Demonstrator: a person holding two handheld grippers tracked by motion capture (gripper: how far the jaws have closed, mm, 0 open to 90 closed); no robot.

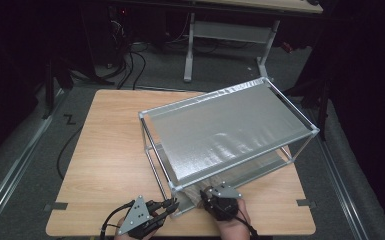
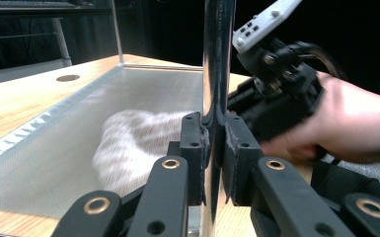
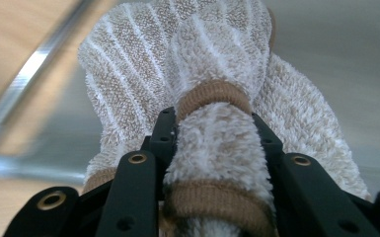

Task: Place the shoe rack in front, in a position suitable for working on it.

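Here the left gripper (image 2: 216, 148) is clamped on the near corner post (image 2: 217, 59) of a metal-framed rack (image 1: 230, 125), its two black jaws pressed flat against the shiny upright from either side, as the left gripper view shows. In the high view this gripper (image 1: 172, 205) reaches in from the bottom edge of the wooden surface (image 1: 110, 150) and meets the post at the rack's front left corner. The rack has two tiers: a grey sheet-like top shelf and a lower shelf (image 2: 143, 89) just above the surface, joined by thin silver posts. The right gripper (image 3: 212, 133) is closed on a beige-and-white striped towel (image 3: 177, 64); a rolled fold of the fluffy cloth, edged with tan hems, is squeezed between its jaws, and the rest of the cloth bunches up ahead of them. The towel (image 2: 128, 143) lies on the lower shelf near the rack's front edge, just inside the clamped post, and shows blurred in the left gripper view. In the high view the right gripper (image 1: 219, 197) sits at the rack's near side, pointing in under the top shelf, with the person's hand (image 1: 235, 220) behind it and the towel (image 1: 196, 192) peeping out beside it. The same hand (image 2: 345, 123) and gripper appear to the right of the post in the left gripper view, close to the cloth.
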